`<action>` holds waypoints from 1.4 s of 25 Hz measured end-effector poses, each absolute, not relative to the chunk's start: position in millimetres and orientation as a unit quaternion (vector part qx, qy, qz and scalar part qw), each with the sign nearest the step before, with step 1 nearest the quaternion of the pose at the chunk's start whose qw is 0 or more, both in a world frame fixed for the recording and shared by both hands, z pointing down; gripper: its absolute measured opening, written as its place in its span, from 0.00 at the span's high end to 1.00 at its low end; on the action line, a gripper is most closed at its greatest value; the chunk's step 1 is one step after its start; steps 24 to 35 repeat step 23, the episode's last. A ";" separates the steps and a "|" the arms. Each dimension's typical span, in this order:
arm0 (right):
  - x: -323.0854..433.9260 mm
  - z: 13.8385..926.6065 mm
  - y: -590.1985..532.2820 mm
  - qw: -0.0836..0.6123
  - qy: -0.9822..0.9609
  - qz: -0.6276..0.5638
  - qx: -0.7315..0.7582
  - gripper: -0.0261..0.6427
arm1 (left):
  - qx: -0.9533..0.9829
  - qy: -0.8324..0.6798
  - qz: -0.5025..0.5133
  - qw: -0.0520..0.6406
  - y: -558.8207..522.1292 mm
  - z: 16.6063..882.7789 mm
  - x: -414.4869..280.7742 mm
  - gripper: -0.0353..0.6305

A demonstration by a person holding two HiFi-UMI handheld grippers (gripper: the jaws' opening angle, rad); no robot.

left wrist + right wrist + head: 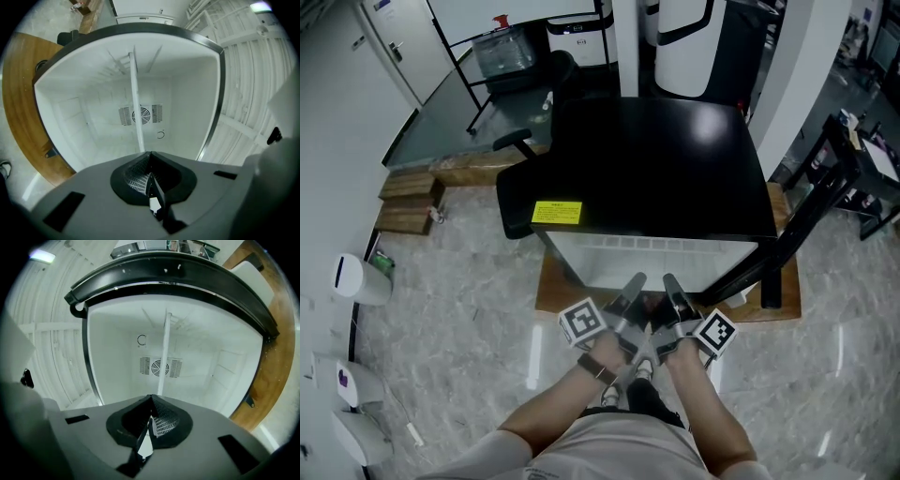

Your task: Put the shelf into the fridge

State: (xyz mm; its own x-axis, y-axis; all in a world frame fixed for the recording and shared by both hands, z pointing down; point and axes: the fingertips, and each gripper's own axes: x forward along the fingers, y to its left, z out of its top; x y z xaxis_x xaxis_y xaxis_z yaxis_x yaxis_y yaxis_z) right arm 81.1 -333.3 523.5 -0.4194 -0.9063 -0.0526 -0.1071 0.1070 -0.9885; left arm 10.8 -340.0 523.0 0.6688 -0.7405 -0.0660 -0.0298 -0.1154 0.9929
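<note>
The black fridge stands open toward me, its white inside with a round fan vent on the back wall. The shelf is a thin white pane seen edge-on, running from the jaws into the fridge; it also appears as the shelf in the right gripper view. My left gripper and right gripper are both shut on its near edge. In the head view the left gripper and right gripper sit side by side at the fridge mouth.
The open fridge door swings out to the right, its white racks beside the left gripper. The fridge rests on a wooden platform. An office chair, wooden blocks and a cart stand left and behind.
</note>
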 end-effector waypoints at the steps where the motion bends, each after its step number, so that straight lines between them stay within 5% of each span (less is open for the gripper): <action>1: 79.8 521.3 -328.2 0.368 0.648 -0.539 -0.393 0.93 | 0.687 -0.280 -0.297 0.602 -334.8 519.8 9.9 0.94; 35: 53.1 501.3 -264.3 0.375 0.654 -0.521 -0.399 0.93 | 0.699 -0.278 -0.295 0.589 -272.0 498.7 -19.7 0.94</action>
